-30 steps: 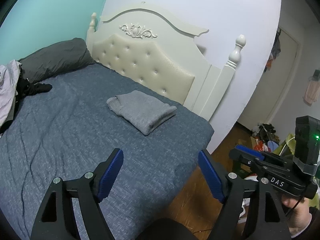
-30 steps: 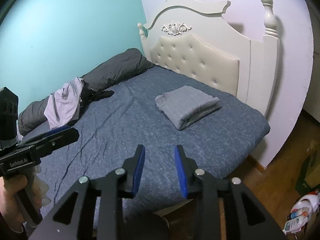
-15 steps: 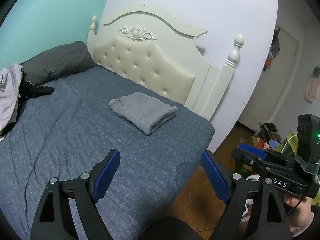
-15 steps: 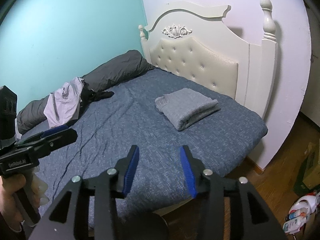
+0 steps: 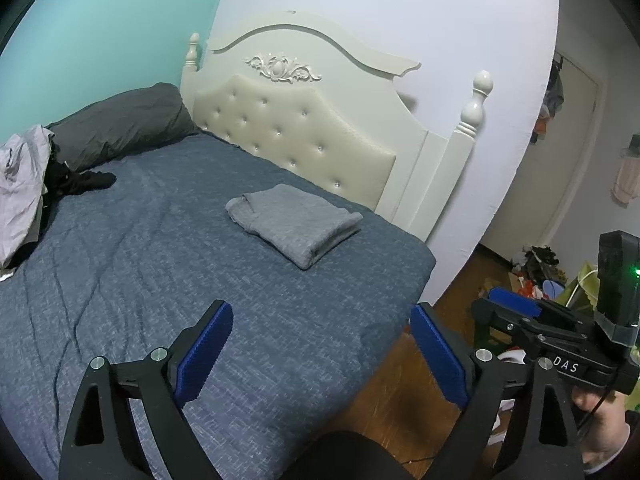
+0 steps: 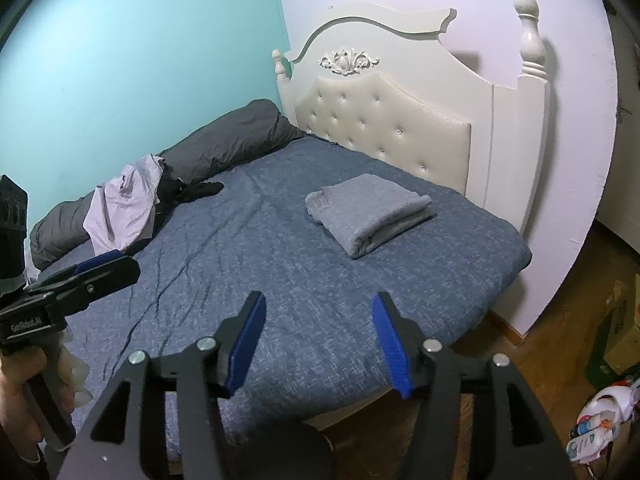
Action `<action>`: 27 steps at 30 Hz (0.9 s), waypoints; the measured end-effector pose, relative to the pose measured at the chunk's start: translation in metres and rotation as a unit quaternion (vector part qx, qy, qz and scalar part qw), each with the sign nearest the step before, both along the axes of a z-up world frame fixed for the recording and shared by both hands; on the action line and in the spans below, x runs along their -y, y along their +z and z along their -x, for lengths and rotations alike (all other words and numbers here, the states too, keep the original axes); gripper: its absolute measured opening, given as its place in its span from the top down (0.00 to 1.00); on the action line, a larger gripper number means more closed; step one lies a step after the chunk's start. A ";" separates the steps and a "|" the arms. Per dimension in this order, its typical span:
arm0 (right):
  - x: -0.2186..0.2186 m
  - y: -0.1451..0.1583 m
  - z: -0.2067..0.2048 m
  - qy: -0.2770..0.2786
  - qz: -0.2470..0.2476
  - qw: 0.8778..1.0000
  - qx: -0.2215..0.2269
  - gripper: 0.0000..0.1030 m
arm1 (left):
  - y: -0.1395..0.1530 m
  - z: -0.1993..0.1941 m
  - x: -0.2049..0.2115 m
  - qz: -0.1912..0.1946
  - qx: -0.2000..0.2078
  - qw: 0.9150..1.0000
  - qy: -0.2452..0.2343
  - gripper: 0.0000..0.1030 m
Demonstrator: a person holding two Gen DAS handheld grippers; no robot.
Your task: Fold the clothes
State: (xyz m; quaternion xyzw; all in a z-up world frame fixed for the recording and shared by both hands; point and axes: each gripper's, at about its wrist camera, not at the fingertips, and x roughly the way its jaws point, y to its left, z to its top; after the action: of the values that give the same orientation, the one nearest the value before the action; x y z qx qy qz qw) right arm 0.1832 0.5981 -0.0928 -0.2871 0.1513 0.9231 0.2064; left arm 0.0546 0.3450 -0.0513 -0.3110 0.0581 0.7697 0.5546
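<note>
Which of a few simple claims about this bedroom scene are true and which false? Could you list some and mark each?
1. A folded grey garment lies on the blue bedspread near the headboard. True.
2. The left gripper clamps the grey garment. False: its jaws are opening, with nothing between them.
3. A pale, unfolded garment lies crumpled against the dark pillow. True.
4. The right gripper holds a black sock. False: its jaws are opening and empty; a black item lies far across the bed.
5. The bedspread is red. False: blue.
</note>
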 end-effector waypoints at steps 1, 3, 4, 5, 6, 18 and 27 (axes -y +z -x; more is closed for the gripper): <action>0.000 0.000 0.000 0.000 0.001 1.000 0.000 0.43 | 0.000 0.000 0.000 0.000 -0.001 1.000 0.000 0.09; 0.000 0.000 0.001 0.001 0.002 1.000 0.000 0.43 | 0.001 0.000 0.001 0.000 -0.002 1.000 0.000 0.08; 0.000 0.000 0.002 0.001 0.002 1.000 0.000 0.42 | 0.001 0.000 0.001 -0.001 -0.003 1.000 0.000 0.08; 0.001 0.000 0.002 -0.001 0.001 1.000 -0.001 0.41 | 0.001 0.000 0.002 -0.001 -0.003 1.000 0.000 0.08; 0.002 0.000 0.001 -0.002 0.001 1.000 -0.001 0.40 | 0.001 0.000 0.002 0.000 -0.003 1.000 0.001 0.07; 0.005 0.002 -0.001 -0.009 -0.006 1.000 -0.003 0.33 | -0.002 -0.001 0.004 0.004 -0.004 1.000 0.007 0.04; 0.003 0.001 -0.001 -0.009 -0.006 1.000 -0.005 0.31 | -0.002 0.001 0.006 0.007 -0.007 1.000 0.018 0.00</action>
State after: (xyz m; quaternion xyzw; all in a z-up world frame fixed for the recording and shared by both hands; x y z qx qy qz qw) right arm 0.1844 0.5953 -0.0917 -0.2799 0.1495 0.9234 0.2161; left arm 0.0531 0.3388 -0.0529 -0.3105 0.0618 0.7811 0.5383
